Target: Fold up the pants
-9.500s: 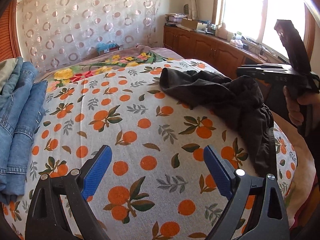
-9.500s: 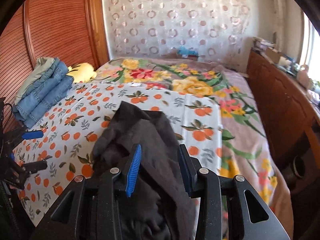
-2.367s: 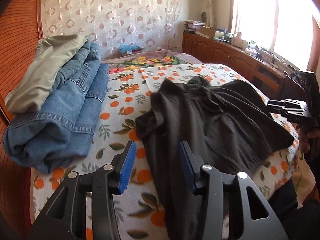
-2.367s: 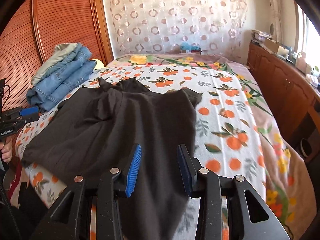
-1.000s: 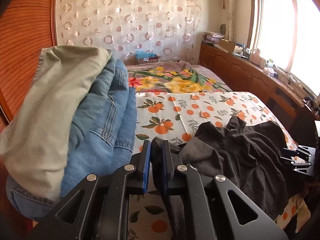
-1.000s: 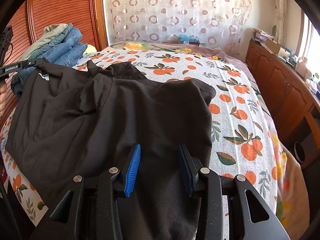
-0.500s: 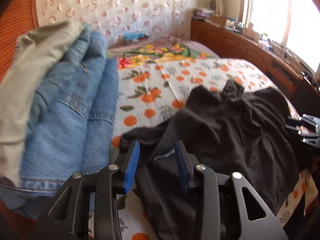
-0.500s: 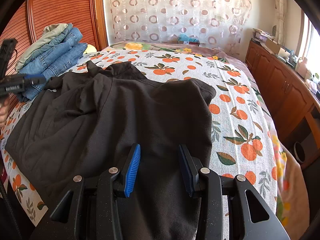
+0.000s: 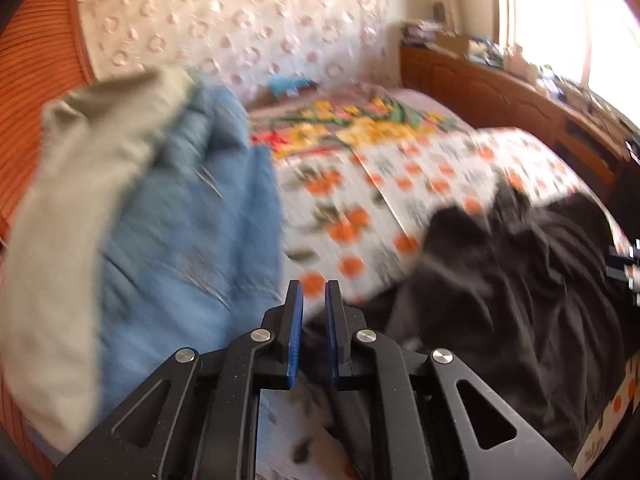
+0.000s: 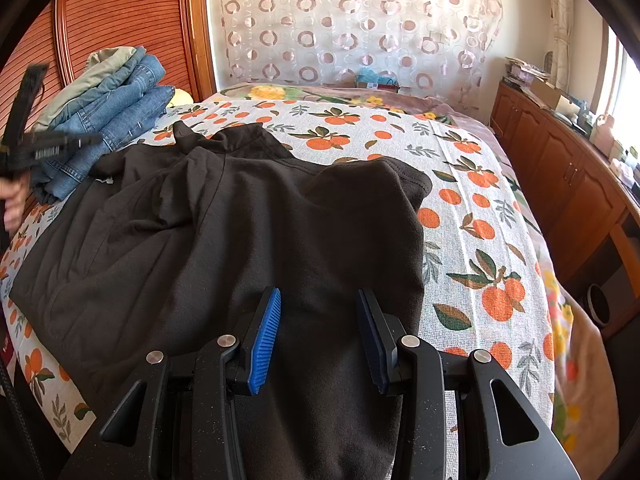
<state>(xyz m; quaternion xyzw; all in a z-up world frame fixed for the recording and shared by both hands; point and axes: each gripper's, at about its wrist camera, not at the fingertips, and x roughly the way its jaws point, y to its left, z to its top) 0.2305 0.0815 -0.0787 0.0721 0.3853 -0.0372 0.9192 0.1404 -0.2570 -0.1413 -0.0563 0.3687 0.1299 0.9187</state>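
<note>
The black pants lie roughly spread on the bed, the left claw nearly pressed together on nothing evident, the right claw spread above them; smoothing and a first fold seem next.

Window glare; left view motion-blurred, right sharp.

Pants spread on bedsheet, toward its left half. Stack of folded jeans behind-left of pants, against headboard. Wooden cabinets along right side of bed. Curtain behind bed.
</note>
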